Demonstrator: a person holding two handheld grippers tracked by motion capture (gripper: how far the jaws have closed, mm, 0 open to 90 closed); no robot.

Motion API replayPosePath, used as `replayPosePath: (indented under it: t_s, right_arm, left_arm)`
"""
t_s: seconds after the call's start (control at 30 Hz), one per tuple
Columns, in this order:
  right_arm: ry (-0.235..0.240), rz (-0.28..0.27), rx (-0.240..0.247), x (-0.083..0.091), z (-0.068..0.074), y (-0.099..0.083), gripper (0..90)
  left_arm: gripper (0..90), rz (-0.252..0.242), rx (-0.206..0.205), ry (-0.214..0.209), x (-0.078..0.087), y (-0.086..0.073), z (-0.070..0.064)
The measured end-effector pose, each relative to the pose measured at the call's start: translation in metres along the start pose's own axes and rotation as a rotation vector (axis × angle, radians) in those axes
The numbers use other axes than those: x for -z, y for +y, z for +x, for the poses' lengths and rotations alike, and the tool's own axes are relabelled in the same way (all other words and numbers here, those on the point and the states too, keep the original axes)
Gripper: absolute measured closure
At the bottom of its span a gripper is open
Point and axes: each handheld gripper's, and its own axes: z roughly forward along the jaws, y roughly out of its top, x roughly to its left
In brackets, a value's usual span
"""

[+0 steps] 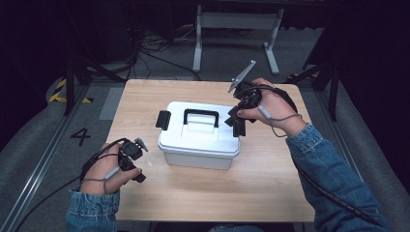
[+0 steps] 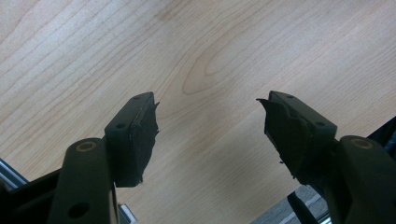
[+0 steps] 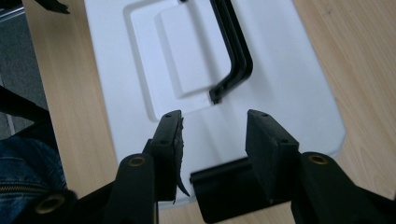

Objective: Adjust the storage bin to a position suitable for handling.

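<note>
— Two grippers are out over the wooden table, and a white plastic storage box sits near the middle of it. Where exactly does the right gripper hang?

— At the box's right end, just over the black side latch. In the right gripper view that latch lies below and between the two jaws, which stand spread apart and pinch nothing. Beyond them the white lid runs away from the camera, with the black carry handle folded flat into its recess.

— Is the latch on the other end the same?

— From the high view a second black latch sticks out at the box's left end; whether either one is fastened I cannot tell.

— And the left gripper?

— It is held low at the table's front left, apart from the box. In the left gripper view its jaws are wide apart over bare wood grain, with nothing between them.

— The person?

— Blue denim sleeves come in from the bottom, a cable trailing along the right forearm.
</note>
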Motion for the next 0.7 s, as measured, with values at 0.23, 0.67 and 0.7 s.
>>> replayPosePath:
  t_s: [0.23, 0.67, 0.7]
  right_arm:
    - [0.009, -0.007, 0.030, -0.016, -0.003, 0.018, 54.5]
    - [0.054, -0.022, 0.061, -0.032, 0.004, 0.043, 56.6]
    - [0.052, -0.031, 0.065, -0.031, 0.004, 0.045, 56.6]
  left_arm:
    - [35.1, 0.007, 0.001, -0.003, -0.001, 0.000, 0.001]
    - [34.9, 0.008, -0.016, 0.001, -0.001, -0.001, 0.001]
    - [34.9, 0.009, -0.018, 0.003, -0.001, -0.001, 0.001]
